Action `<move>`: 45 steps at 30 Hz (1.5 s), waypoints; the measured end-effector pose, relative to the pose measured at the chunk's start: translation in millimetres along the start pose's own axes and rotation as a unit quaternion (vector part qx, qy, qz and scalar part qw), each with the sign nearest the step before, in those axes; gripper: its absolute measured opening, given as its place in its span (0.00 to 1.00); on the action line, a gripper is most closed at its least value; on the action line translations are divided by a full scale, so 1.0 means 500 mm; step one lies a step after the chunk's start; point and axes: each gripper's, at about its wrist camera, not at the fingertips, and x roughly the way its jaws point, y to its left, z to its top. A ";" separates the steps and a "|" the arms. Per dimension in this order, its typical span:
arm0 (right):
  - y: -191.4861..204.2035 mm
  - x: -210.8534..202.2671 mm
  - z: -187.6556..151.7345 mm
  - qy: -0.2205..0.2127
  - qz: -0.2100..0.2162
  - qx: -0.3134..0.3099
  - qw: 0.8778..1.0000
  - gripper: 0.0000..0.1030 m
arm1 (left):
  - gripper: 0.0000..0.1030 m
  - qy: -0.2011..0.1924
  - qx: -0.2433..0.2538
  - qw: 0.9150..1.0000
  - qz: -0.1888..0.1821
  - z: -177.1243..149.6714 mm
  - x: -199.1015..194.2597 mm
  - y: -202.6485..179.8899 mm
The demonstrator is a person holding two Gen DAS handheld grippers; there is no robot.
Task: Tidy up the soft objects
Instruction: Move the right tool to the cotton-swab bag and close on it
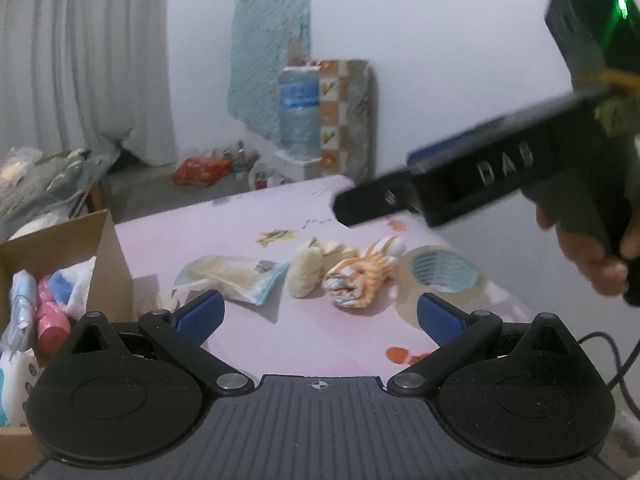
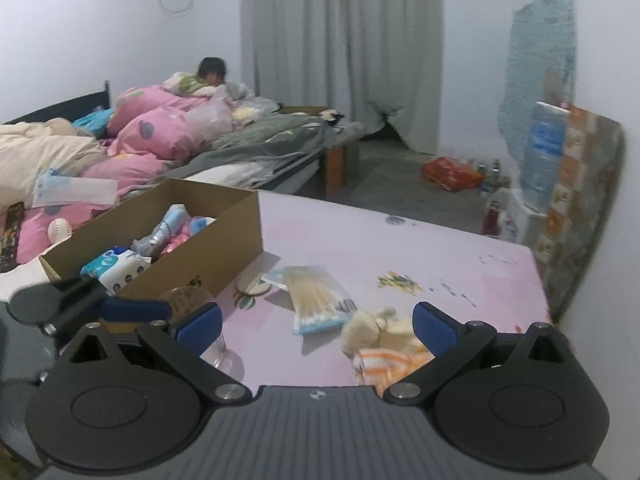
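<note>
Soft things on a pink table, both grippers spread wide and empty.

An orange-and-white striped rolled cloth (image 1: pixel 360 276) lies mid-table on the pale pink patterned tabletop (image 1: pixel 192 236), touching a cream knitted bundle (image 1: pixel 308 270); just beside that lies a clear packet of cotton swabs (image 1: pixel 236 276). An open brown cardboard box (image 2: pixel 224 236) holding tissue packs stands at the table's left edge. The left gripper (image 1: pixel 320 316) hovers low before the cloths; the right gripper (image 2: pixel 318 326) hangs above them.
</note>
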 end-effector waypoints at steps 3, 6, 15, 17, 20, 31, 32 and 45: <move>-0.008 0.067 0.034 0.023 0.020 -0.018 0.999 0.93 | 0.99 0.013 -0.005 1.000 0.014 0.003 0.031 0.007; 0.000 0.148 0.058 0.062 0.034 -0.040 0.997 0.92 | 0.96 0.022 -0.005 1.000 0.016 0.001 0.049 0.010; 0.061 0.364 0.058 0.173 0.050 -0.114 0.977 0.67 | 0.79 0.065 -0.008 0.998 0.025 -0.018 0.061 0.043; 0.068 0.395 0.050 0.189 0.036 -0.125 0.973 0.58 | 0.79 0.064 -0.015 0.998 0.024 -0.021 0.049 0.055; 0.068 0.422 0.035 0.215 0.030 -0.124 0.968 0.37 | 0.80 0.057 -0.016 0.998 0.029 -0.023 0.033 0.062; 0.006 0.295 0.034 0.188 0.098 0.037 0.977 0.29 | 0.81 0.043 -0.047 0.998 -0.007 -0.035 -0.021 0.069; 0.001 0.279 0.031 0.187 0.102 0.049 0.976 0.29 | 0.80 0.044 -0.058 0.997 -0.019 -0.037 -0.027 0.072; 0.022 0.325 0.068 0.149 0.040 -0.094 0.984 0.45 | 0.68 0.051 -0.094 0.994 -0.026 -0.075 -0.043 0.110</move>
